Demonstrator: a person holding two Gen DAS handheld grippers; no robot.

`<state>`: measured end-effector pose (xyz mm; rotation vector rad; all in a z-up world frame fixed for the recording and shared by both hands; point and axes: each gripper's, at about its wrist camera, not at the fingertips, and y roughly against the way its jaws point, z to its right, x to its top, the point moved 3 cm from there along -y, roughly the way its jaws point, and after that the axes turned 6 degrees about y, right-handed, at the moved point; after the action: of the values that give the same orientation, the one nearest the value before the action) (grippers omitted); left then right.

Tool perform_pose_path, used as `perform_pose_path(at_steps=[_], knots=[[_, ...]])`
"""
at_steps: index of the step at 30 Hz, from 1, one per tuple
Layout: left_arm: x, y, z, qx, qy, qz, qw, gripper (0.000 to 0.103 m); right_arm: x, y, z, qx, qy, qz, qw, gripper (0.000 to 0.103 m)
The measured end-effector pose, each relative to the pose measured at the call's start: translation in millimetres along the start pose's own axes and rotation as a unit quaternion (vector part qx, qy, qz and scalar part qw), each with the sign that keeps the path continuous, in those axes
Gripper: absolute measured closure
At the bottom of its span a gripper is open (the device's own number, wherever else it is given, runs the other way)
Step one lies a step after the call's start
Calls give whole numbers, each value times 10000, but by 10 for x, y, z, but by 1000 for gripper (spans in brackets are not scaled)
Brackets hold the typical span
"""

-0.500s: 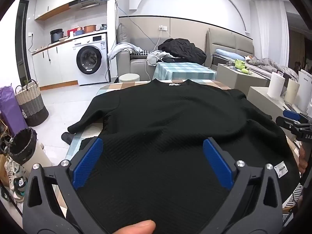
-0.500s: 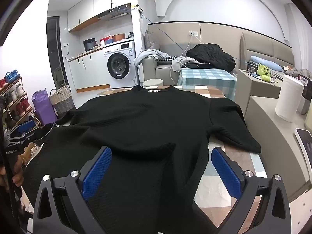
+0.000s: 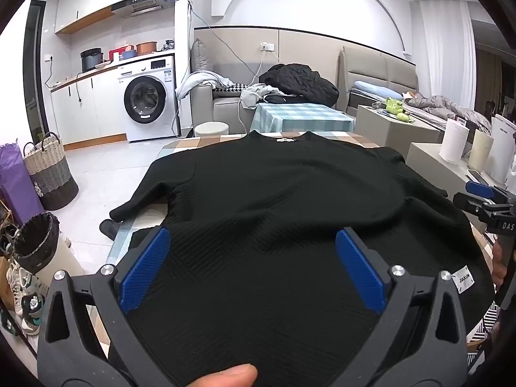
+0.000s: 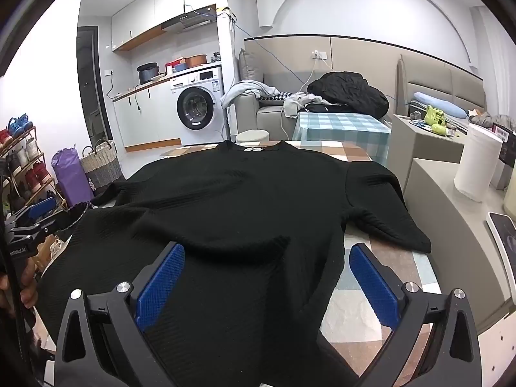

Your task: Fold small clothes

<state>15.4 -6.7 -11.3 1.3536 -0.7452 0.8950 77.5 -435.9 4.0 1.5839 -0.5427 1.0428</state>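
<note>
A black ribbed sweater (image 3: 274, 200) lies spread flat on the checked table (image 3: 206, 143), collar far, hem near me. It also fills the right wrist view (image 4: 242, 200). My left gripper (image 3: 253, 271) is open, its blue pads wide apart above the sweater's near left part. My right gripper (image 4: 267, 282) is open above the near right part, over the hem's right side. The right sleeve (image 4: 383, 213) lies out to the right on the table. The left sleeve (image 3: 145, 196) hangs off the table's left edge.
A low beige cabinet (image 4: 451, 219) with paper rolls (image 4: 477, 164) stands right of the table. A woven basket (image 3: 48, 174) and a bin (image 3: 35, 242) stand on the floor to the left. A sofa with a black jacket (image 3: 300, 84) is behind.
</note>
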Motion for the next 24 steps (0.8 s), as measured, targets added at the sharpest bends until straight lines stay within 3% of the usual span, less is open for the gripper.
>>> perform_pose_path(at_steps=[24], knots=[[35,15,9,-36,54,-22,10000,1,-8,34,6,-15,23,-54,10000,0]])
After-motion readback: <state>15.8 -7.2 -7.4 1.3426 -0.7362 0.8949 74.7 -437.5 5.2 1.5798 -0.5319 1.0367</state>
